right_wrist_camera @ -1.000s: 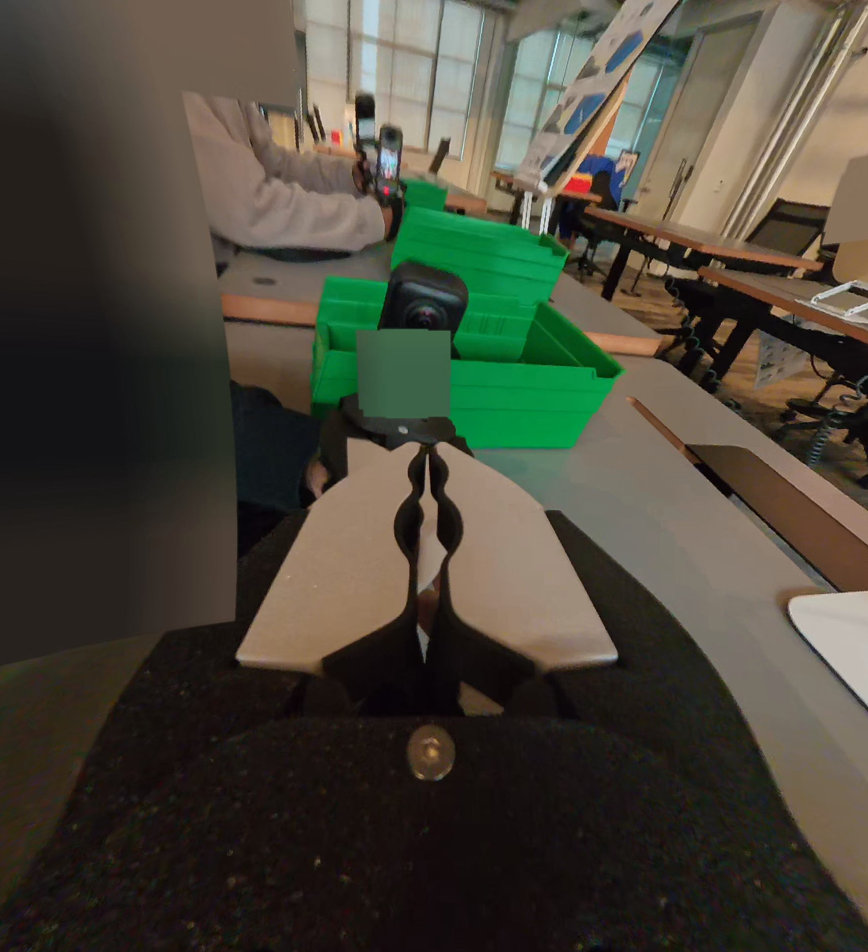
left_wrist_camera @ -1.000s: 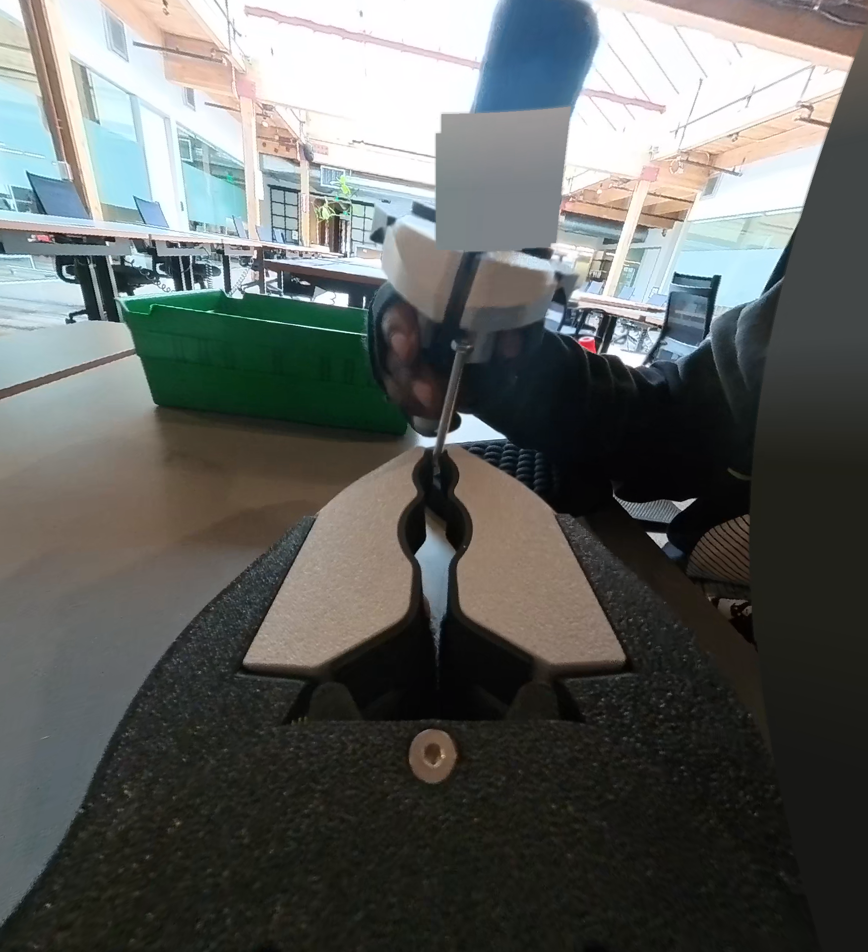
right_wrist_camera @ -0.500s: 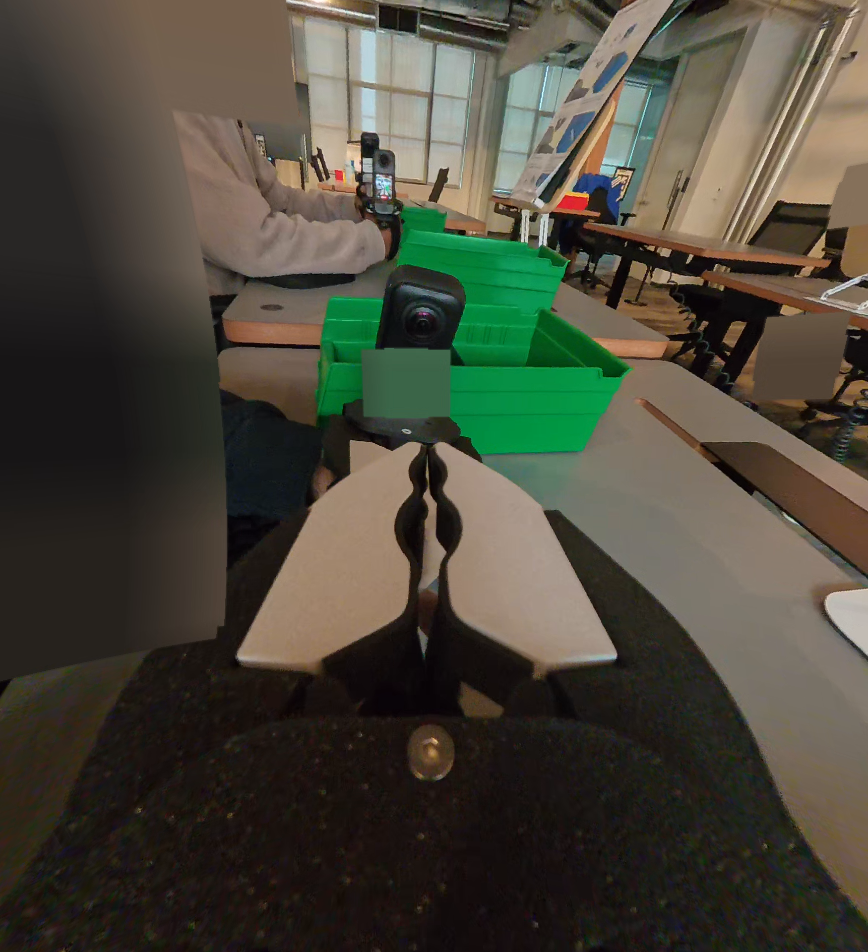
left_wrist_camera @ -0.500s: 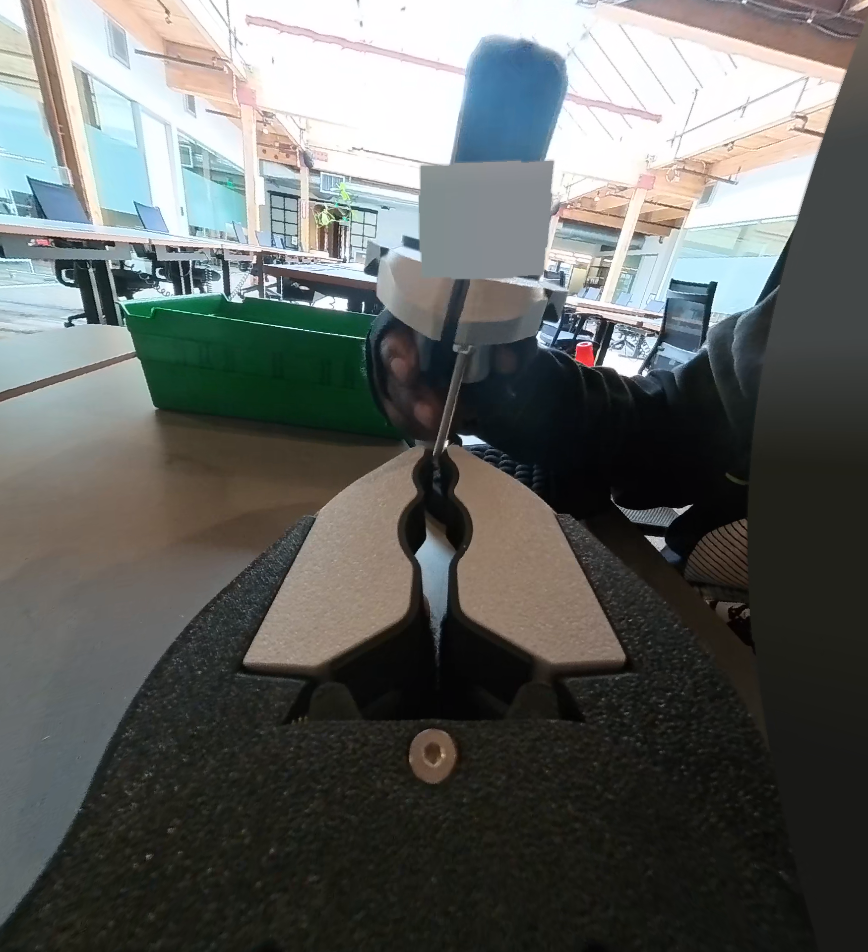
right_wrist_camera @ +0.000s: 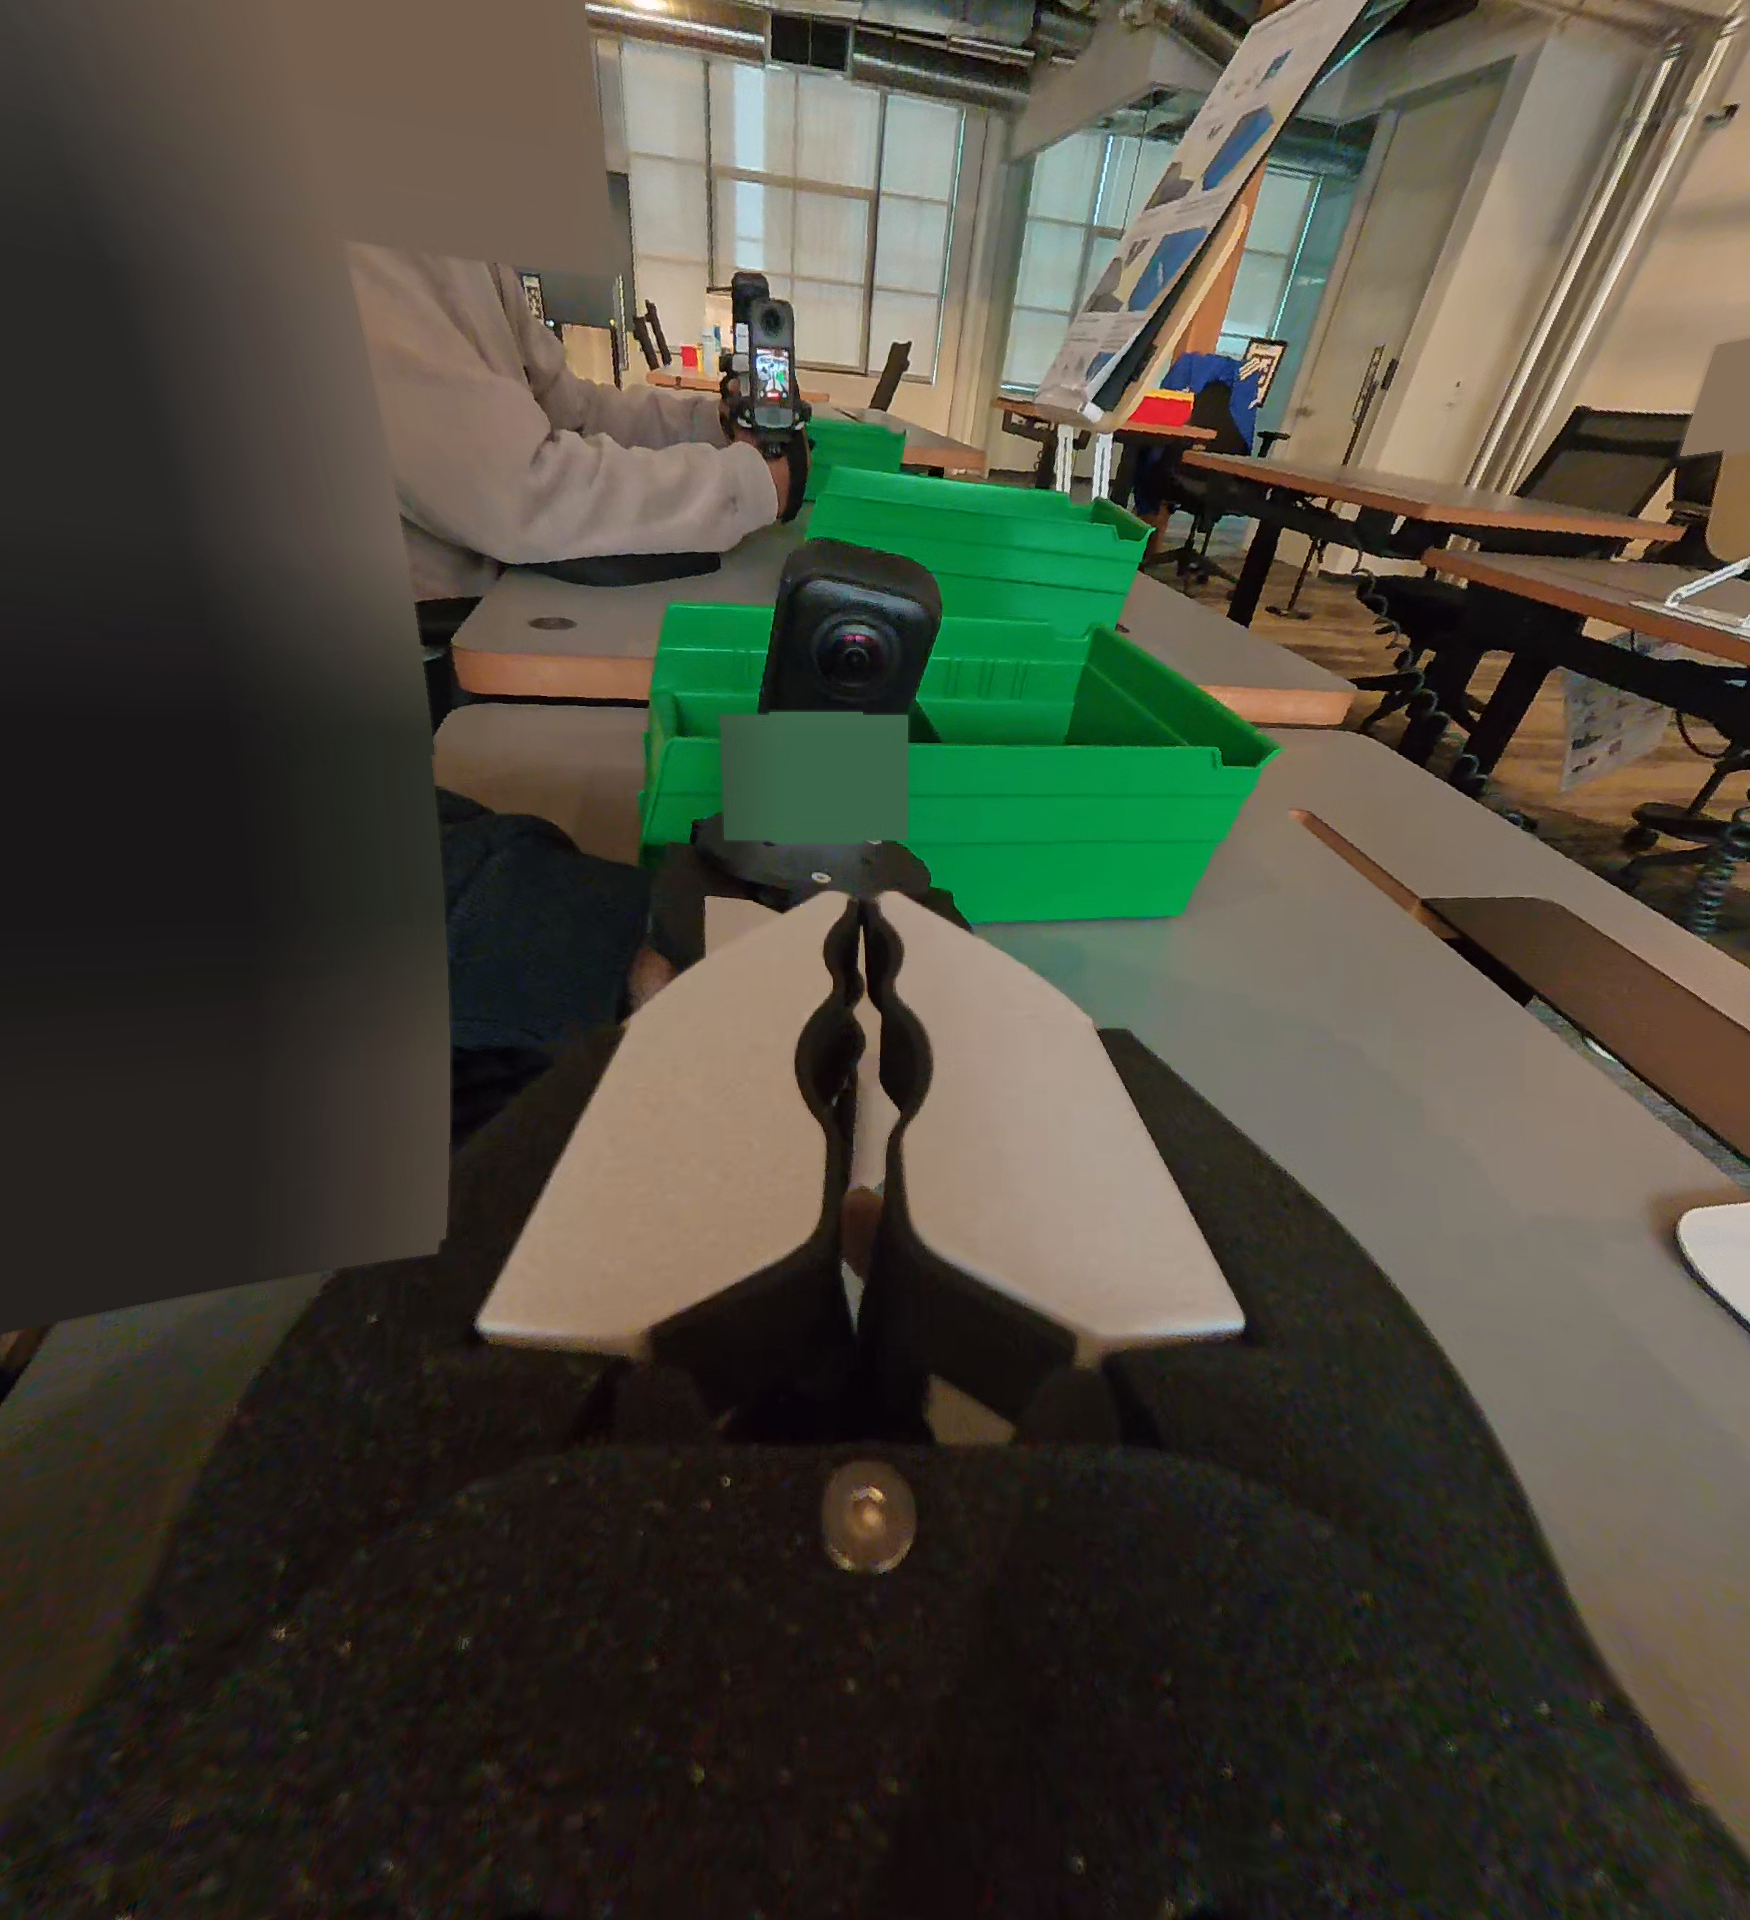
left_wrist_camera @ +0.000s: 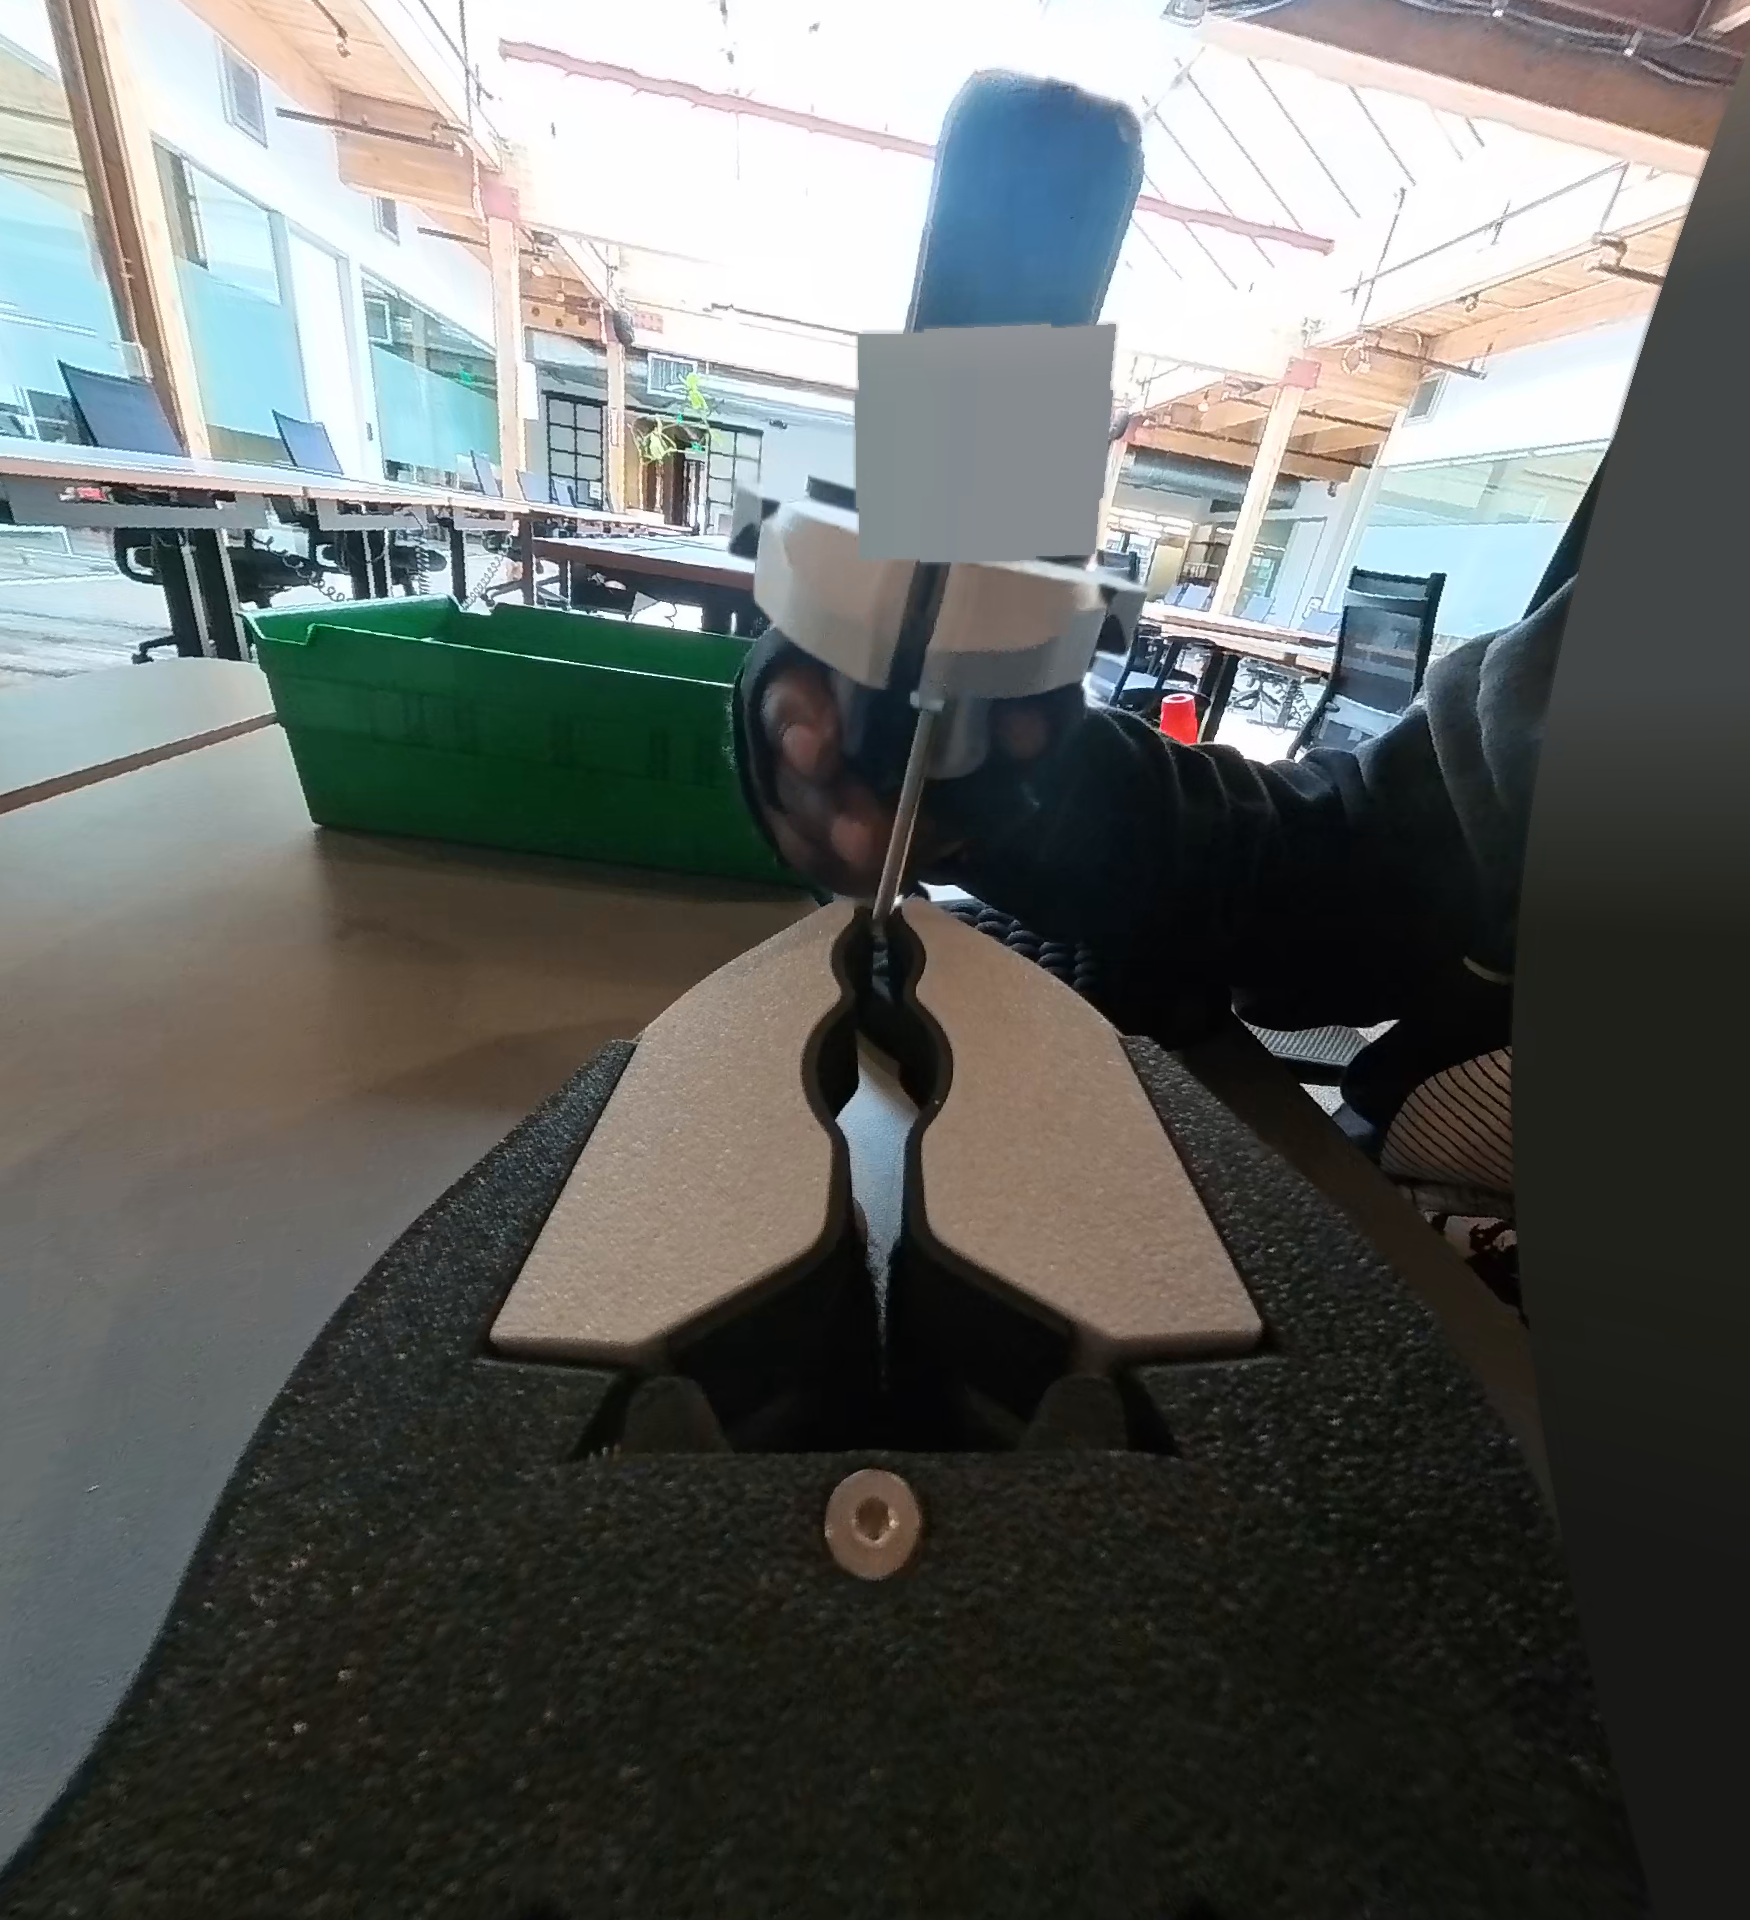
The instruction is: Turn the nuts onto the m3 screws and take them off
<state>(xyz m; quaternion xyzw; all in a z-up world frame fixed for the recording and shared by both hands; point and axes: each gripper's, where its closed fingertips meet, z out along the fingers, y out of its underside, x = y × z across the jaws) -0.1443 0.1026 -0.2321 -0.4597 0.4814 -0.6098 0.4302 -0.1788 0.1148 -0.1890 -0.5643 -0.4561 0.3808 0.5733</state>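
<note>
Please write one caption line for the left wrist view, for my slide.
Left gripper clamps one end of a long thin screw; right gripper meets its other end, green bin behind.

I am in a large open-plan office or shared workspace. At my ten o'clock in the left wrist view run long desks [left_wrist_camera: 175, 483] with monitors and office chairs, glass walls behind them, and timber beams [left_wrist_camera: 1453, 114] under a bright skylit roof at twelve. The right wrist view shows more desks [right_wrist_camera: 1453, 509] and mesh chairs at two o'clock, tall windows [right_wrist_camera: 798, 208] at twelve, a leaning poster board [right_wrist_camera: 1193, 197] at one, and green plastic bins [right_wrist_camera: 1058, 810] on the grey tabletop.
</note>
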